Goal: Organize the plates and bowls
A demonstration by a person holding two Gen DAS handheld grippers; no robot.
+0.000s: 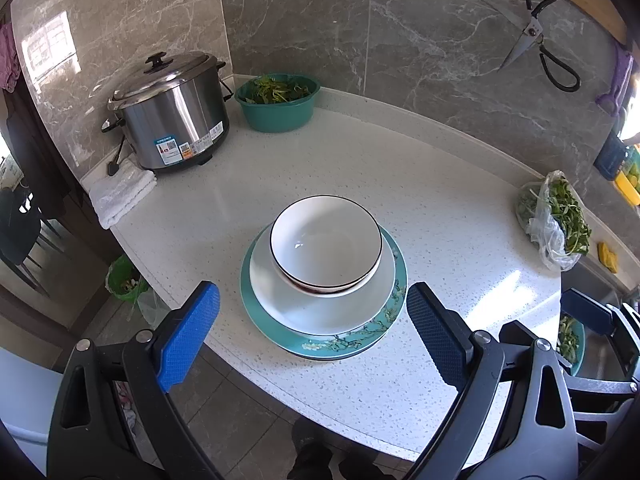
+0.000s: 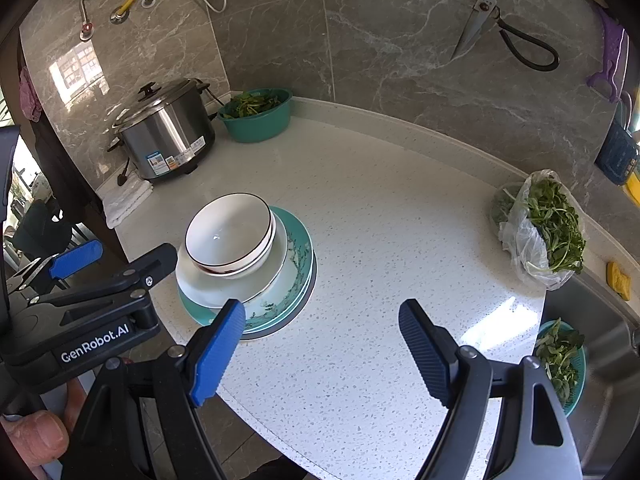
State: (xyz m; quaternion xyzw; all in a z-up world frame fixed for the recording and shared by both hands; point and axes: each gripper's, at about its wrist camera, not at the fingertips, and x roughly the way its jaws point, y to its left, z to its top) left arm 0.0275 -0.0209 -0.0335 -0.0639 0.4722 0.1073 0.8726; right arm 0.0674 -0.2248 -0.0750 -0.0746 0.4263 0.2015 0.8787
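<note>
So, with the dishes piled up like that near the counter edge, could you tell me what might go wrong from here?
1. The stack sits close to the counter's front edge; a nudge from the open left gripper could push it toward the floor.
2. The top bowl looks off-centre on the white plate, so it might slide if the stack is moved whole.
3. The right gripper hangs close beside the left one; they could collide.

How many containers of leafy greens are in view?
3: a teal plastic basin by the steel cooker, a clear plastic bag at the counter's right edge, and a teal colander in the sink.
</note>
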